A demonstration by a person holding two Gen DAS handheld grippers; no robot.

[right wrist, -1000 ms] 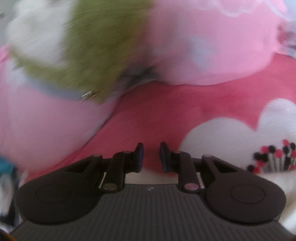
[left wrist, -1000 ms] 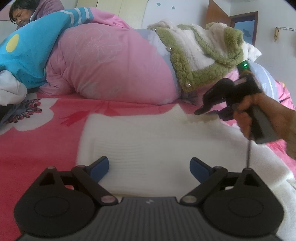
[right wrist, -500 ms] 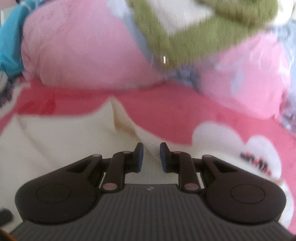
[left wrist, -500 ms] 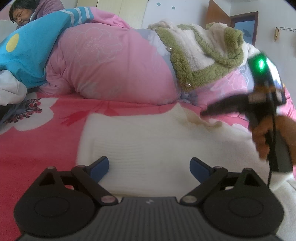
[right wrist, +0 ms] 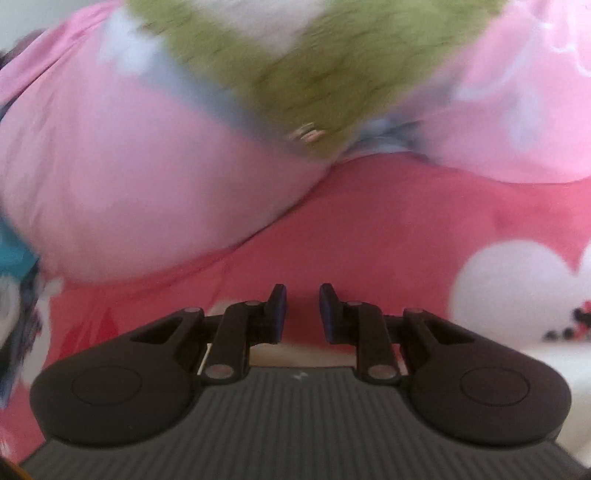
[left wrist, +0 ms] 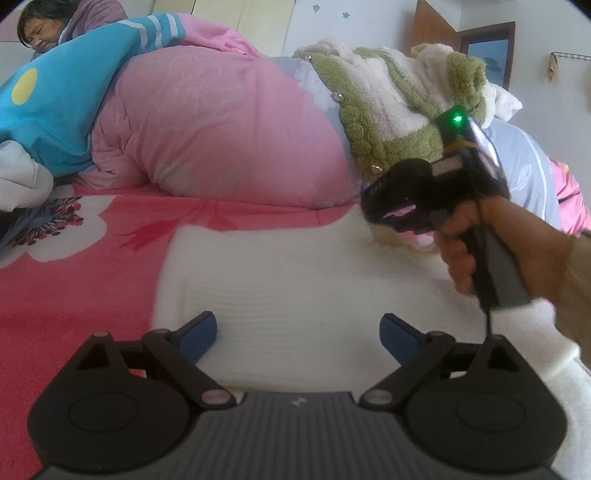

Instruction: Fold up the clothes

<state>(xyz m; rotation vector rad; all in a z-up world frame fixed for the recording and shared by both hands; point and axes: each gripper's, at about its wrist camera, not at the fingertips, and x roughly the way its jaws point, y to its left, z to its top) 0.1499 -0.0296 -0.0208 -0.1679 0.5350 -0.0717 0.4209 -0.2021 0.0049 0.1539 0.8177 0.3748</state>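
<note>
A cream-white knitted garment (left wrist: 314,273) lies spread flat on the red flowered blanket (left wrist: 74,295). My left gripper (left wrist: 299,332) hovers low over its near edge, jaws wide open, with only cloth below them. A hand (left wrist: 517,236) holds my right gripper (left wrist: 369,208) above the garment's far right corner, pointing left and down. In the right wrist view that gripper (right wrist: 303,310) shows a narrow gap with nothing between the blue pads (right wrist: 279,314). Red blanket shows past them, and a cream strip of the garment (right wrist: 295,356) lies under the fingers.
A bulky pink quilt (left wrist: 221,140) lies heaped behind the garment. A green-and-cream fleece coat (left wrist: 399,103) is draped on it. A blue cushion (left wrist: 55,103) and a person lying down (left wrist: 37,26) are at the far left. A brown door (left wrist: 436,33) is behind.
The right gripper swung out to the right, then came back left over the garment's far right corner, rolling as it went. Its view now faces the quilt. My left gripper stayed still.
</note>
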